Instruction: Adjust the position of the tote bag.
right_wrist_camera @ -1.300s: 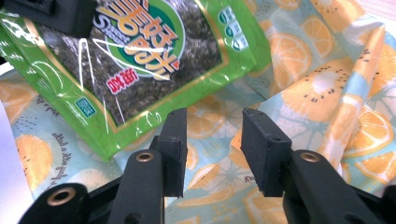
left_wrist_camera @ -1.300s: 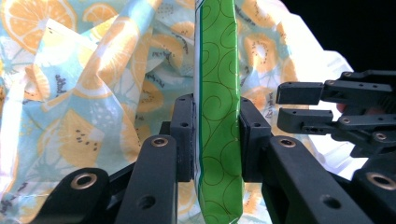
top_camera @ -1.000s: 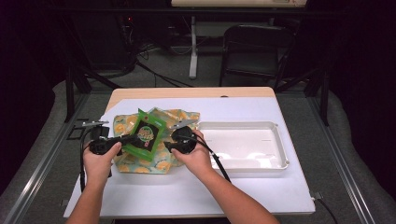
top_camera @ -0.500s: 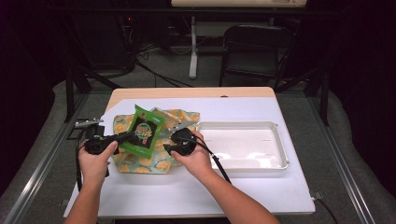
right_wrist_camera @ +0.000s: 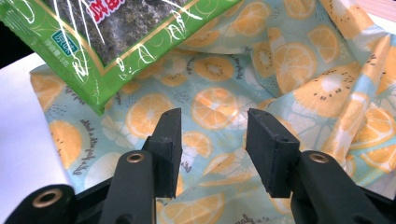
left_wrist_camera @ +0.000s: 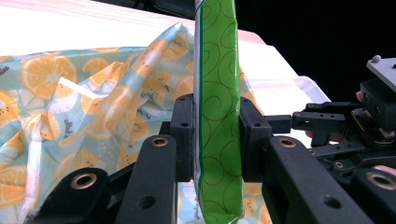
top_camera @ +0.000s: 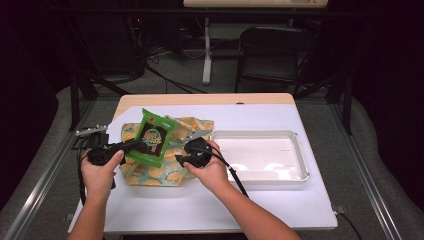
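A green snack packet (top_camera: pixel 154 137) is lifted over a cloth bag printed with orange slices (top_camera: pixel 165 172) on the white table. My left gripper (top_camera: pixel 134 145) is shut on the packet's lower edge; in the left gripper view both pads press the green packet (left_wrist_camera: pixel 217 116) edge-on. My right gripper (top_camera: pixel 181 159) hovers to the right of the packet above the bag. Its jaws have just been opening and stand apart with nothing between them (right_wrist_camera: pixel 212 151), only the orange-print bag (right_wrist_camera: pixel 299 84) beneath and the packet (right_wrist_camera: pixel 107 32) at upper left.
A white rectangular tray (top_camera: pixel 300 170) lies to the right of the bag. A small metal tool (top_camera: pixel 90 131) rests at the table's left edge. The table's front has bare white surface (top_camera: pixel 210 207). Chairs and stands sit beyond the far edge.
The packet has been raised and tilted up to the left by my left gripper. My right gripper has let go of it and drawn slightly right, jaws wider.
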The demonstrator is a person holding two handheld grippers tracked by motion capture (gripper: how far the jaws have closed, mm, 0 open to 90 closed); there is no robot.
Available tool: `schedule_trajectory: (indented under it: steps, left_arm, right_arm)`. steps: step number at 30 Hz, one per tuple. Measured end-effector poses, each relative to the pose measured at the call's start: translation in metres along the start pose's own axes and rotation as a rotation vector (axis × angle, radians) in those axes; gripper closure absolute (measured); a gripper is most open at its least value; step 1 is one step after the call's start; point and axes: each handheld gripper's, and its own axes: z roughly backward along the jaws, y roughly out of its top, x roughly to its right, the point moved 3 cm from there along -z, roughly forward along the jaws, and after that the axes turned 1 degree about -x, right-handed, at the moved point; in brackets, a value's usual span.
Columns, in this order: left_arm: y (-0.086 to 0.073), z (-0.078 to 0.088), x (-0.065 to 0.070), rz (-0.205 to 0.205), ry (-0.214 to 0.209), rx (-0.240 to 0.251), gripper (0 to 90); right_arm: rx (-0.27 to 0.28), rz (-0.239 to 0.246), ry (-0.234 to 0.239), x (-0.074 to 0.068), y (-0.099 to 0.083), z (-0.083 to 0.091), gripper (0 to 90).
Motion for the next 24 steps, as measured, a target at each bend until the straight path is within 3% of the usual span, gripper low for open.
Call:
schedule_trajectory:
  steps: [8,13,24]
  left_arm:
    - [0.002,0.001,0.008,-0.021,-0.011,0.022,73.0]
    - [0.003,0.003,0.015,-0.065,-0.028,0.054,73.0]
    - [0.003,0.004,0.030,-0.120,-0.048,0.084,73.0]
  right_arm:
    - [0.031,-0.007,0.014,-0.001,0.001,0.010,54.4]
    - [0.062,-0.015,0.034,-0.004,0.001,0.015,54.2]
    - [0.115,-0.023,0.072,-0.006,0.000,0.031,52.9]
